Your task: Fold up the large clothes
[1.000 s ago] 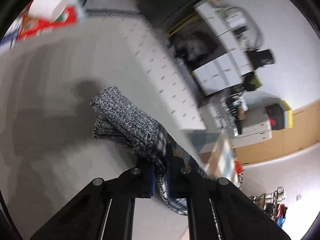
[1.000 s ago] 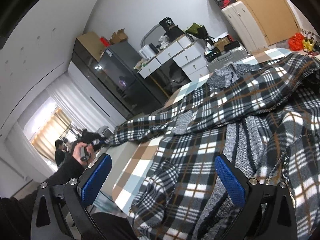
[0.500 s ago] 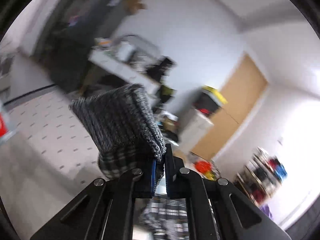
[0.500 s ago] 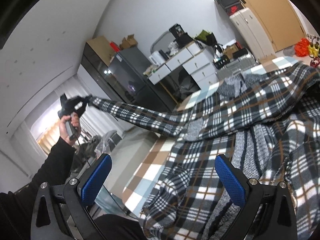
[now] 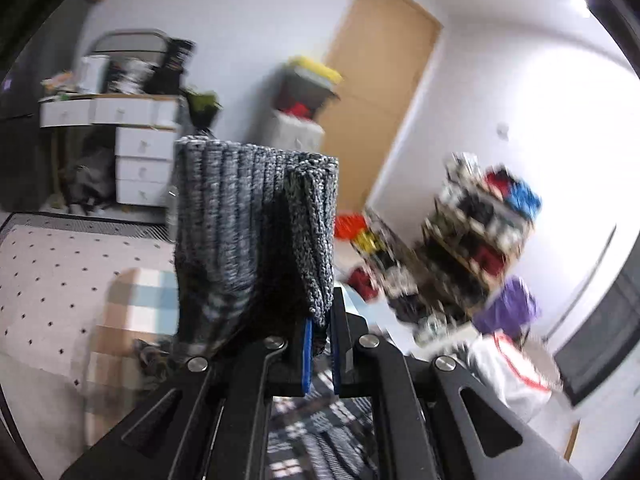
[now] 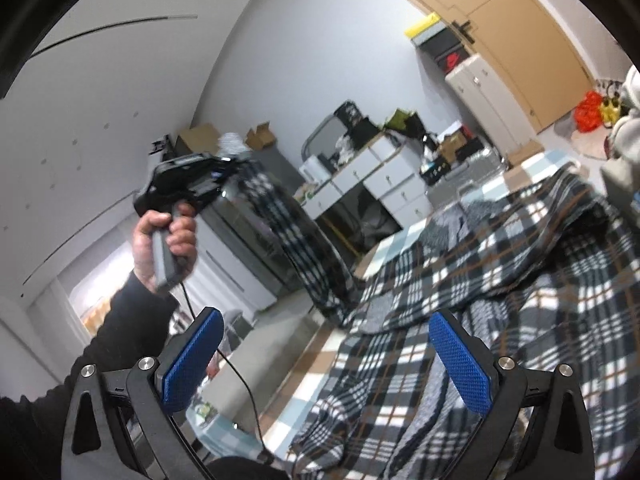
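A large black, white and brown plaid jacket [image 6: 500, 280] with grey knit trim lies spread on a checked table [image 6: 316, 364]. My left gripper [image 5: 319, 344] is shut on the jacket's grey knit cuff [image 5: 248, 224], which stands up in front of its camera. In the right wrist view the left gripper [image 6: 224, 168] is held high at the left, and the plaid sleeve [image 6: 296, 248] hangs in an arc from it down to the jacket. My right gripper [image 6: 326, 364] is open and empty, just above the jacket's near part.
A white drawer desk [image 6: 384, 184] with clutter stands at the far wall beside a dark cabinet [image 6: 256, 256]. A wooden door [image 5: 380, 80], storage boxes [image 5: 308, 96] and a full shelf [image 5: 480, 232] show in the left wrist view. A dotted rug [image 5: 60, 272] covers the floor.
My left gripper has lifted the cuff from low beside the table to high in the air, pulling the sleeve up and toward me. My right gripper has stayed open over the jacket.
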Action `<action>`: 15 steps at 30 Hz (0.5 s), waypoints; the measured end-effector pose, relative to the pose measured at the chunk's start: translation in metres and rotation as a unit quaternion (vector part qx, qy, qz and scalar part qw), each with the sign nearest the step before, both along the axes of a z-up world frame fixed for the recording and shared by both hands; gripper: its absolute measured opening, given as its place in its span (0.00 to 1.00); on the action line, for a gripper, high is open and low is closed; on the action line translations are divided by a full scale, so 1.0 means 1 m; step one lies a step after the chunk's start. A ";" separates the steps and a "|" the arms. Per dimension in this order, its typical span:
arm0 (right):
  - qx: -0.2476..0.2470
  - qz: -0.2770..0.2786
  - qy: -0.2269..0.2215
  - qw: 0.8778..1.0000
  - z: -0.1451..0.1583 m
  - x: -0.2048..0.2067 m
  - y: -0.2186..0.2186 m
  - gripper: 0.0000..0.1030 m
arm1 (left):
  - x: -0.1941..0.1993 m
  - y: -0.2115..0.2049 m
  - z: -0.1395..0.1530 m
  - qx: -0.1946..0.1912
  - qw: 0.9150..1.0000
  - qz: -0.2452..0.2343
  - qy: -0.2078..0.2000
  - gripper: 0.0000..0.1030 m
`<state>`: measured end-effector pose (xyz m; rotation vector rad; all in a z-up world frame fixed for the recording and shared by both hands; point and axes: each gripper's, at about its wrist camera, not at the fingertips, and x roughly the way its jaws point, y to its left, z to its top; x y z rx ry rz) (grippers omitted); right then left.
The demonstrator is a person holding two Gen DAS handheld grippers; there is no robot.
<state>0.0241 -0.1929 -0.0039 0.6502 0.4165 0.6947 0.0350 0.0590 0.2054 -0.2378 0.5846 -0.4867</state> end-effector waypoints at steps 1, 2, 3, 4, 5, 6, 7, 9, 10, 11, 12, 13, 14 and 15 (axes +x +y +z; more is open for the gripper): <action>0.007 -0.007 -0.001 1.000 0.001 -0.001 -0.005 1.00 | 0.008 -0.014 -0.005 0.004 1.000 -0.011 0.008 0.02; 0.015 -0.013 -0.003 1.000 0.002 -0.001 -0.011 1.00 | 0.015 -0.029 -0.009 0.008 0.999 -0.025 0.022 0.02; 0.023 -0.021 -0.004 1.000 0.002 -0.001 -0.017 1.00 | 0.020 -0.045 -0.016 0.014 0.999 -0.039 0.035 0.02; 0.029 -0.027 -0.004 0.999 0.003 -0.001 -0.023 1.00 | 0.022 -0.059 -0.023 0.020 0.998 -0.049 0.045 0.02; 0.035 -0.034 -0.004 0.999 0.004 -0.001 -0.029 1.00 | 0.026 -0.071 -0.028 0.027 0.997 -0.058 0.053 0.02; 0.042 -0.041 -0.004 0.998 0.004 0.000 -0.036 1.00 | 0.029 -0.085 -0.037 0.034 0.995 -0.067 0.065 0.02; 0.047 -0.047 -0.004 0.998 0.003 0.000 -0.040 1.00 | 0.034 -0.099 -0.051 0.036 0.993 -0.078 0.085 0.02; 0.061 -0.064 0.002 0.996 0.001 0.001 -0.054 1.00 | 0.044 -0.109 -0.065 0.035 0.988 -0.093 0.121 0.02; 0.065 -0.067 0.011 0.996 0.000 0.003 -0.059 1.00 | 0.049 -0.118 -0.070 0.041 0.985 -0.098 0.140 0.02; 0.071 -0.070 0.020 0.995 -0.002 0.006 -0.064 1.00 | 0.054 -0.127 -0.077 0.046 0.981 -0.103 0.157 0.02; 0.078 -0.073 0.024 0.994 -0.003 0.007 -0.068 1.00 | 0.056 -0.135 -0.084 0.055 0.980 -0.104 0.162 0.02; 0.085 -0.076 0.026 0.993 -0.005 0.008 -0.073 1.00 | 0.058 -0.146 -0.091 0.067 0.978 -0.106 0.168 0.02; 0.092 -0.078 0.027 0.992 -0.006 0.007 -0.077 1.00 | 0.058 -0.150 -0.093 0.074 0.975 -0.113 0.176 0.02; 0.095 -0.080 0.028 0.992 -0.007 0.007 -0.081 1.00 | 0.058 -0.156 -0.097 0.078 0.974 -0.117 0.180 0.02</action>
